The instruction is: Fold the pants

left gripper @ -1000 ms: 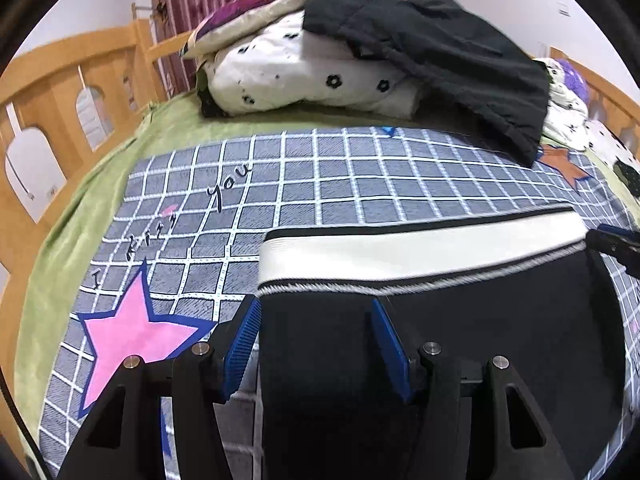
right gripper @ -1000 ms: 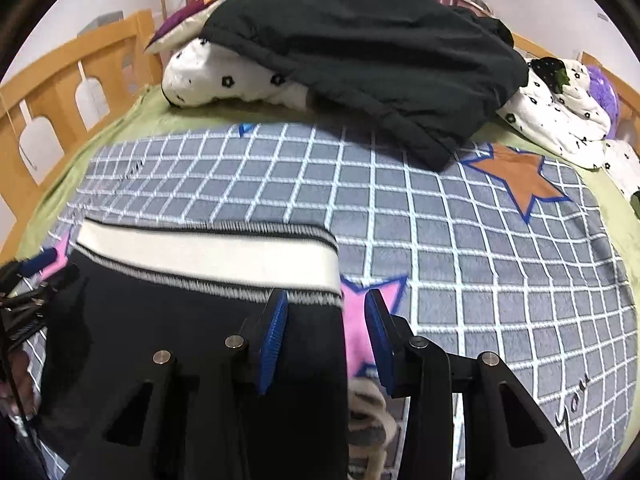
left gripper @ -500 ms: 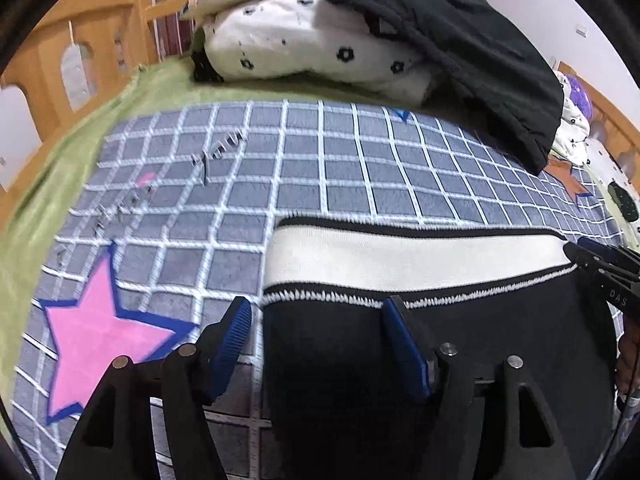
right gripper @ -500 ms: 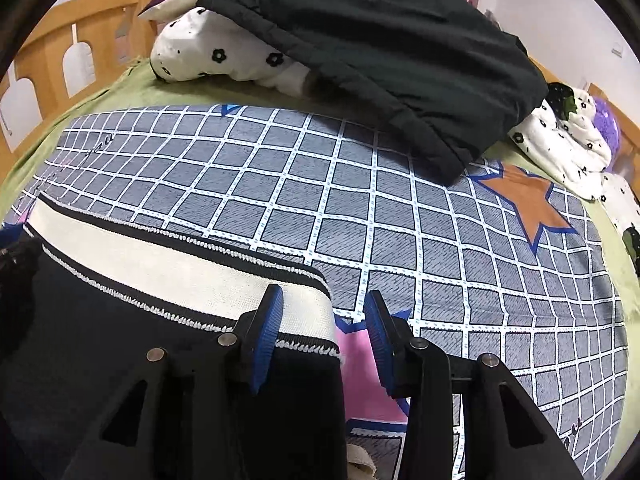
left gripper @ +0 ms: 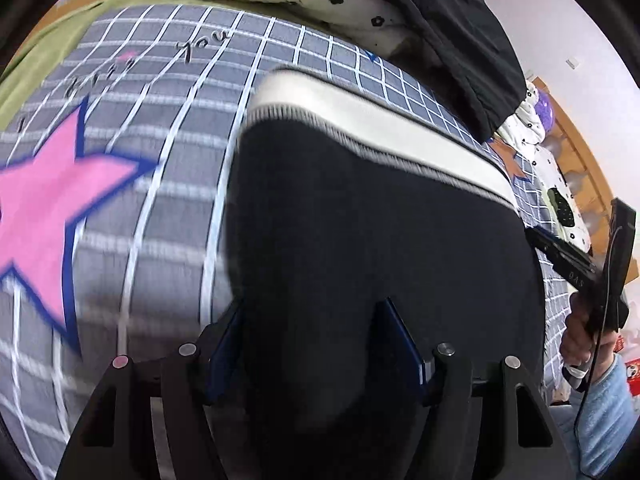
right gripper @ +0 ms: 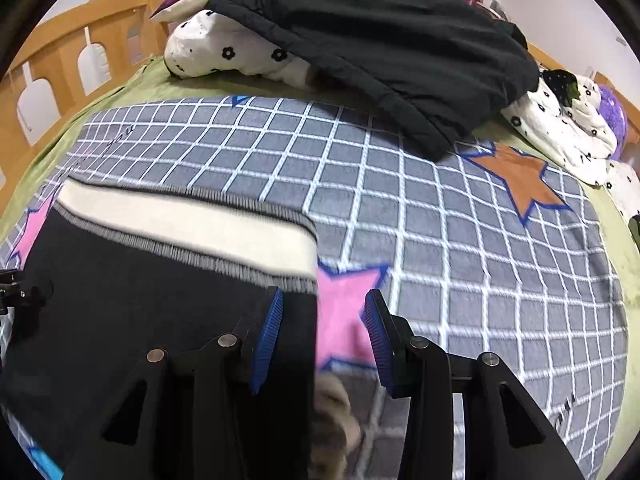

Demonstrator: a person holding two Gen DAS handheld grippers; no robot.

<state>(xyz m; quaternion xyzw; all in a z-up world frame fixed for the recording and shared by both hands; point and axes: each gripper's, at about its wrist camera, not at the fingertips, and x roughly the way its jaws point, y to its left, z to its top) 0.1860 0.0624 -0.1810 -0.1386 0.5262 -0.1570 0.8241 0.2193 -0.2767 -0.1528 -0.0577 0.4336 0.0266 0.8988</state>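
Since half a second ago the left gripper (left gripper: pixel 316 344) has tilted and swung closer over the pants (left gripper: pixel 380 248), so the waistband (left gripper: pixel 372 136) now slants across its view. The black pants lie flat on the checked blanket (right gripper: pixel 400 208), cream waistband toward the pillows (right gripper: pixel 224 52). The left gripper's jaws stand spread, the pants' left edge between them, not pinched. The right gripper (right gripper: pixel 322 340) is likewise released, straddling the pants' right edge above a pink star (right gripper: pixel 344 300). A black jacket (right gripper: pixel 380 36) drapes over the pillows.
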